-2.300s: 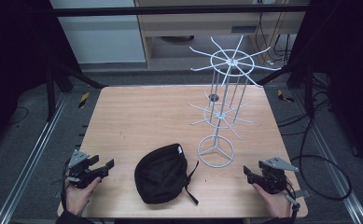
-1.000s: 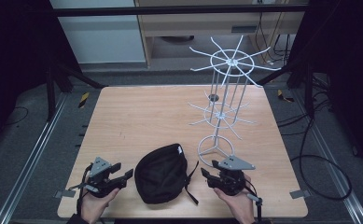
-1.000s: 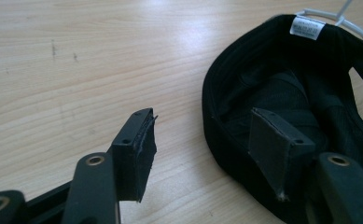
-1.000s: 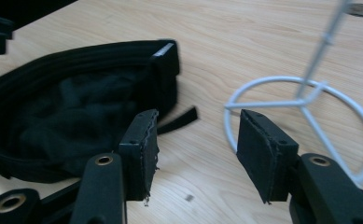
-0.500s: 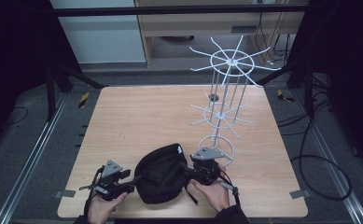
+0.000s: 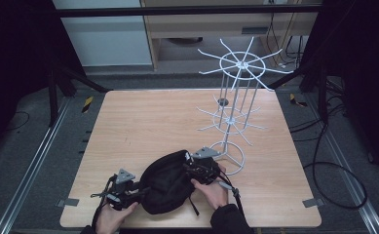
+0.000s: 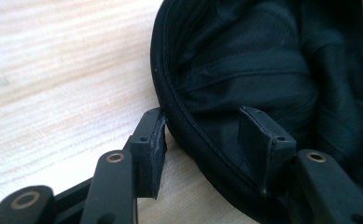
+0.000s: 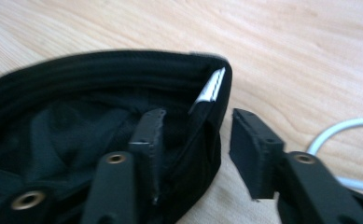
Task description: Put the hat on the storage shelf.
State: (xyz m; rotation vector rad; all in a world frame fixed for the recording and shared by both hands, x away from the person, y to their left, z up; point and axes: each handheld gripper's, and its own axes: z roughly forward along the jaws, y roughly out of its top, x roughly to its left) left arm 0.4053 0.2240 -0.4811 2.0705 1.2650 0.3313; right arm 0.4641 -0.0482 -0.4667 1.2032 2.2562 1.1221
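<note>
Both tongs, our left gripper (image 7: 202, 135) and right gripper (image 8: 193, 140), stand spread astride opposite rims of the black cap (image 6: 167, 183) on the wooden table (image 6: 148, 122).

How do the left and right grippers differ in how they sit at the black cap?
The left gripper sits at the black cap's near-left rim; the right gripper at its far-right rim, beside the wire rack. A white tag shows by the right gripper, none by the left. Both are open, straddling the rim.
</note>
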